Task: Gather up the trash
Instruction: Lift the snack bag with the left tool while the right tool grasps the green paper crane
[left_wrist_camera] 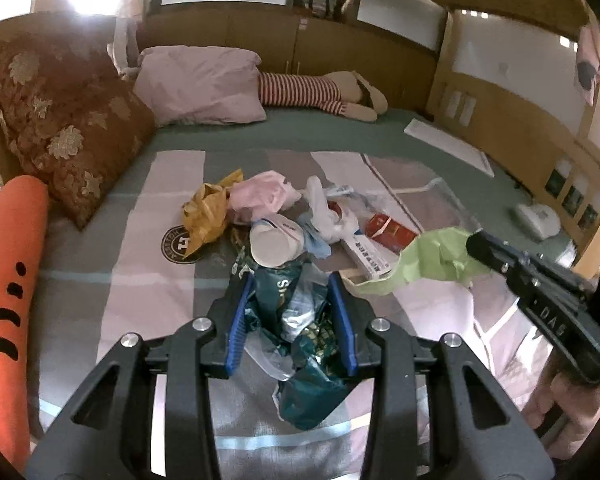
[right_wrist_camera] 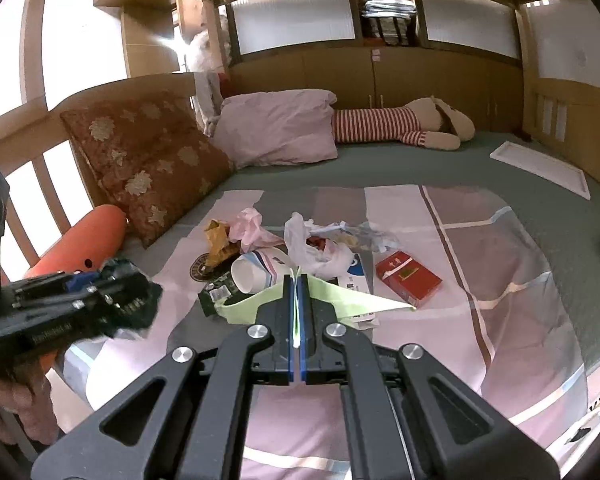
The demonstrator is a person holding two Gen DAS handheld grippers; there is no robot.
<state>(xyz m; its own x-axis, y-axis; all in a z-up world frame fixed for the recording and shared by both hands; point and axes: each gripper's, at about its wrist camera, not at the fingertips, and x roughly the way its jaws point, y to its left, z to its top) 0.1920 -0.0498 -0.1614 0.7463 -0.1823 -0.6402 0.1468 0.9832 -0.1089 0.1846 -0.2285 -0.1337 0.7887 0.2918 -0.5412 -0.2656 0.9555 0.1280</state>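
Left wrist view: left tongs [left_wrist_camera: 292, 280] level, angled slightly down over the bed [left_wrist_camera: 300, 136], blue pads [left_wrist_camera: 240, 320] pinching a crumpled dark green snack wrapper [left_wrist_camera: 296, 332] that hangs below them. Right tongs [right_wrist_camera: 299, 280] pressed together on the edge of a pale green bag [right_wrist_camera: 340, 300], held low beside the trash pile. Paper cup [right_wrist_camera: 256, 272], red box [right_wrist_camera: 408, 276], yellow wrapper [left_wrist_camera: 206, 216] and pink bag [left_wrist_camera: 264, 192] lie on the blanket [right_wrist_camera: 480, 264].

Bed [right_wrist_camera: 380, 168]: green sheet; checked blanket [right_wrist_camera: 480, 264] carries trash pile [right_wrist_camera: 300, 252]; pillows [right_wrist_camera: 276, 128], plush dog [right_wrist_camera: 400, 124] behind.
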